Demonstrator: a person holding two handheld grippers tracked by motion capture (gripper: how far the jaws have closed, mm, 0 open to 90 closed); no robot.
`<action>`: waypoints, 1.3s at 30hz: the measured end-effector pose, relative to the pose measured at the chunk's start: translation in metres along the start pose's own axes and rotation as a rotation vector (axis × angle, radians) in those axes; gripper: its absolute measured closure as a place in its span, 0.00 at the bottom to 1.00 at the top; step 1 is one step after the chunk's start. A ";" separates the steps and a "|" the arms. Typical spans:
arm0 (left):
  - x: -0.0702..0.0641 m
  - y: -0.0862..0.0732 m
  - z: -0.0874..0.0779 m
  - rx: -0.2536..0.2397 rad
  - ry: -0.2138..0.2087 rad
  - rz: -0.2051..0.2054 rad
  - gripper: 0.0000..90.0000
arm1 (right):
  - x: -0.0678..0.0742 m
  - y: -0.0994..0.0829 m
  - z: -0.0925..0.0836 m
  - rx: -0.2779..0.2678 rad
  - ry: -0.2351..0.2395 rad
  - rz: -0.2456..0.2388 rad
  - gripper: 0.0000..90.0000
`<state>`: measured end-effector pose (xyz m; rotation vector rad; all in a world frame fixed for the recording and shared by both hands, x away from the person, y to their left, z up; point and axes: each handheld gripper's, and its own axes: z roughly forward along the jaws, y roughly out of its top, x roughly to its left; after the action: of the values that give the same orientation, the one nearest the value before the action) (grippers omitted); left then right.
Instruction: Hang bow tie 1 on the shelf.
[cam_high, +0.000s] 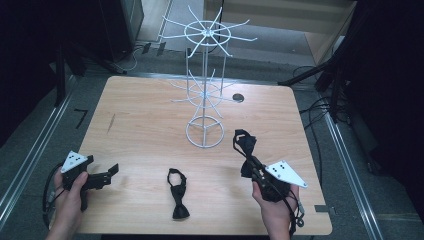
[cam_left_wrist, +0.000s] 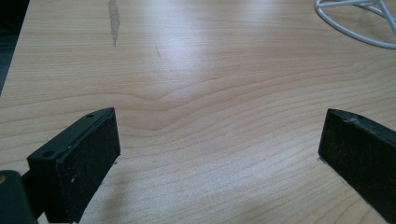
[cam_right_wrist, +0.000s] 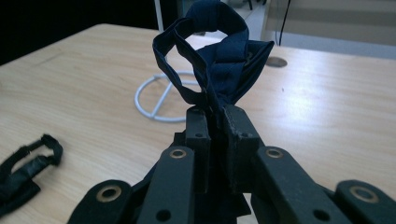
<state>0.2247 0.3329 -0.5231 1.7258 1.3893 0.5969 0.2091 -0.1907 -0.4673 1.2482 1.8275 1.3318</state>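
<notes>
A dark blue bow tie (cam_high: 244, 145) hangs lifted above the table, and my right gripper (cam_high: 252, 167) is shut on its lower part. In the right gripper view the pads pinch the fabric, and the tie's strap loop (cam_right_wrist: 212, 56) stands up beyond my right gripper (cam_right_wrist: 217, 116). A second, black bow tie (cam_high: 177, 192) lies flat on the table between the two hands; it also lies at the left in the right gripper view (cam_right_wrist: 25, 170). My left gripper (cam_high: 105, 167) rests low at the front left, open, with only bare wood between its fingers (cam_left_wrist: 79, 156).
A white wire display rack (cam_high: 205, 90) with spoke arms stands at the table's middle back, on a ring base (cam_right_wrist: 161, 100). A round cable hole (cam_high: 238, 97) sits behind it to the right. The wooden table (cam_high: 145, 120) has dark floor and cables around it.
</notes>
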 end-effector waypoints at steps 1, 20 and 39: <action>0.000 0.000 0.000 -0.001 0.000 -0.001 0.00 | 0.001 0.002 0.001 -0.007 0.002 -0.001 0.92; 0.000 0.000 0.000 -0.004 0.000 -0.001 0.00 | 0.014 0.036 -0.001 -0.108 0.006 0.004 0.92; 0.000 0.000 0.000 -0.004 -0.002 0.002 0.00 | 0.032 0.060 0.004 -0.152 0.030 -0.020 0.92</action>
<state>0.2244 0.3330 -0.5232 1.7243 1.3841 0.5986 0.2204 -0.1559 -0.4104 1.1331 1.7195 1.4560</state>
